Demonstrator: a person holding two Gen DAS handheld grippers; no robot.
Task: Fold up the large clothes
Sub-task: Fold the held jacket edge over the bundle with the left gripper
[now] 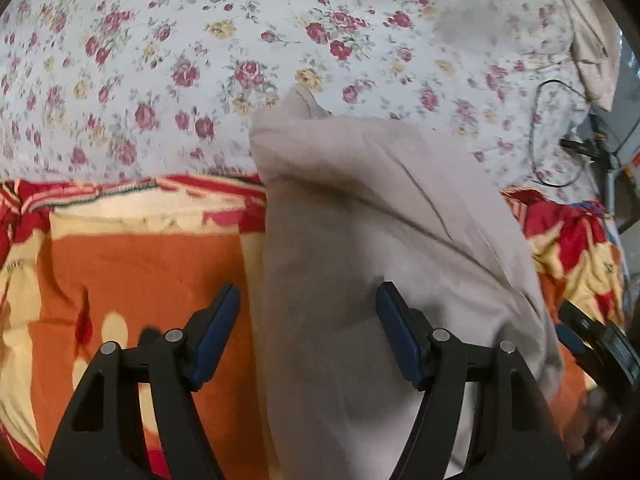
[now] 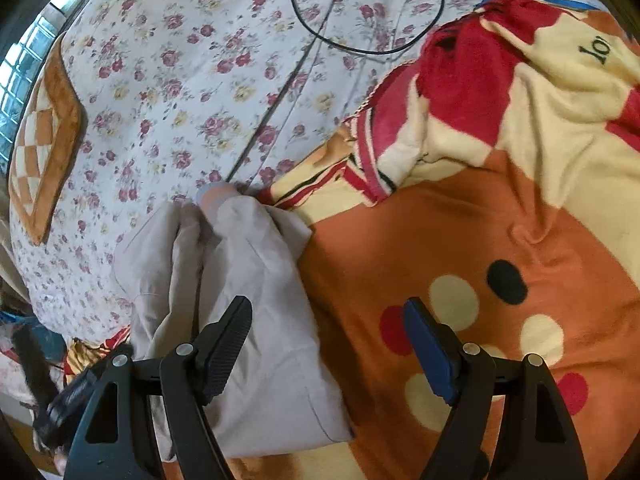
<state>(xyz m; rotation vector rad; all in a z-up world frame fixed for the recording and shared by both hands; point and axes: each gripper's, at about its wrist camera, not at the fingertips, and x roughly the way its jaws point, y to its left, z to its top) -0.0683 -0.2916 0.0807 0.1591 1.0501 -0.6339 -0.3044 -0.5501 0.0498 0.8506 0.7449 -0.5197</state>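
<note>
Left wrist view: both grippers are hanging apart, empty over the folded beige garment on the blanket, likely needing another fold.

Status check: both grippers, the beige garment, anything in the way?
Left gripper open, empty. Right gripper open, empty. Beige garment lies folded on orange blanket, part on floral sheet. Black cable loops beyond, clear.
</note>
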